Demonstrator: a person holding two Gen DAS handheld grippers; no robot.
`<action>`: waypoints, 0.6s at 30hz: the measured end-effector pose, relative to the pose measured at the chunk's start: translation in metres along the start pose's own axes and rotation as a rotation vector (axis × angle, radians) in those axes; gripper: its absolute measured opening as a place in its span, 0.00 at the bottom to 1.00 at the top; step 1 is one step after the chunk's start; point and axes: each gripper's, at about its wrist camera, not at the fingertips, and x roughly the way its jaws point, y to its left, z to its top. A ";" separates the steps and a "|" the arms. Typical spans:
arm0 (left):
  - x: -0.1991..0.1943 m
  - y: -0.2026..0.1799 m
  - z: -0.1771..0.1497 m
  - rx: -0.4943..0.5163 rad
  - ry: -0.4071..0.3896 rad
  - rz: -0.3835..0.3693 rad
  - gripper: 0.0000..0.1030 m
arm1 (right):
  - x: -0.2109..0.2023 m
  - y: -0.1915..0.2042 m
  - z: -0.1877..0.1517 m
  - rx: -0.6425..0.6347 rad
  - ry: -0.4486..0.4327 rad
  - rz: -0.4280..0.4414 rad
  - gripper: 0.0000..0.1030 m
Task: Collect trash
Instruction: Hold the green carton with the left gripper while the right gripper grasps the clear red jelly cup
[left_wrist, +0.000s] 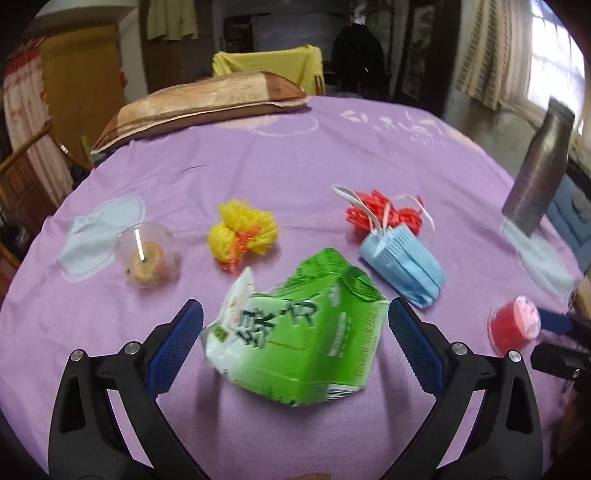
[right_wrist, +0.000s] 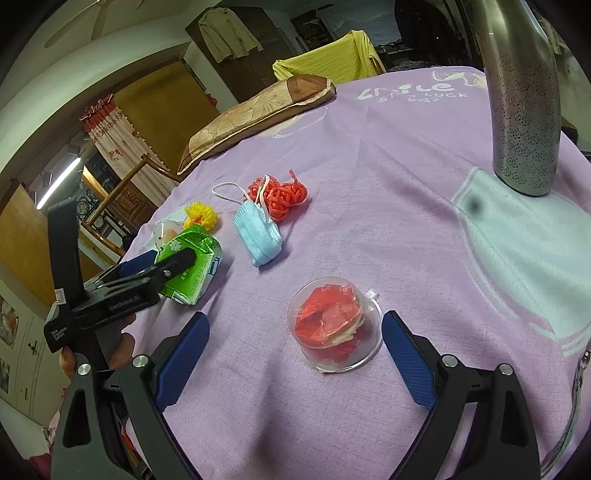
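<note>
A crumpled green tissue packet lies on the purple bedsheet between the open jaws of my left gripper, apart from both pads; it also shows in the right wrist view. A clear cup with red scraps lies between the open jaws of my right gripper, close to the right pad; it also shows in the left wrist view. A blue face mask, a red net bundle, a yellow net bundle and a clear cup with food scraps lie further out.
A tall metal bottle stands at the right on a pale patch of the sheet. A brown pillow lies at the far edge of the bed, a yellow-draped chair behind it. Wooden furniture stands to the left.
</note>
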 end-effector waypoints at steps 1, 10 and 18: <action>0.003 -0.006 0.001 0.027 0.013 0.009 0.94 | 0.000 0.000 0.000 0.000 0.000 0.000 0.90; 0.031 -0.037 -0.001 0.208 0.113 0.182 0.94 | 0.000 0.000 0.000 0.000 0.000 0.000 0.90; 0.011 -0.011 0.002 0.075 0.014 0.034 0.94 | 0.000 0.000 0.000 -0.002 0.002 -0.001 0.90</action>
